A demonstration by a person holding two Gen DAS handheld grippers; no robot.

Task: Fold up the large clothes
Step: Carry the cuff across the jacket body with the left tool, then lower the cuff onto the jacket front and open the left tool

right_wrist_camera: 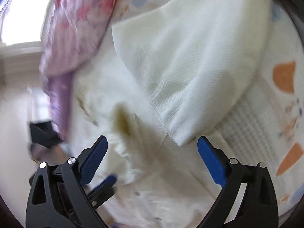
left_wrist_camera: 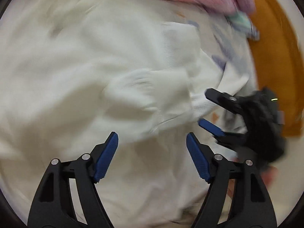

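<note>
both of your tools stand spread wide, with nothing pinched. your left gripper point(left_wrist_camera: 152, 138) hangs over the cream garment point(left_wrist_camera: 95, 76), its blue pads apart with only cloth showing below the gap. your right gripper point(right_wrist_camera: 152, 144) is just as wide, and a folded corner of the same cream garment point(right_wrist_camera: 180, 66) points down into the space between its jaws without either pad pressing on it, as far as the blur allows.

the garment lies spread on a bedcover point(right_wrist_camera: 266, 123) with orange and blue patches, and a pink-and-purple cloth point(right_wrist_camera: 76, 28) is bunched at its far edge. in the left wrist view the right gripper point(left_wrist_camera: 205, 108) shows at the right, open, right at the garment's near edge beside a ribbed cuff or hem point(left_wrist_camera: 201, 102).

the thing to weigh is which hand that edge favours. the folded corner lies straight ahead of your right tool, its crease running up and away from you, so the right hand looks the nearer one to take it. your left tool is over the broad middle of the cloth, where there is no edge to grip, so it probably needs to find a hem first.
</note>
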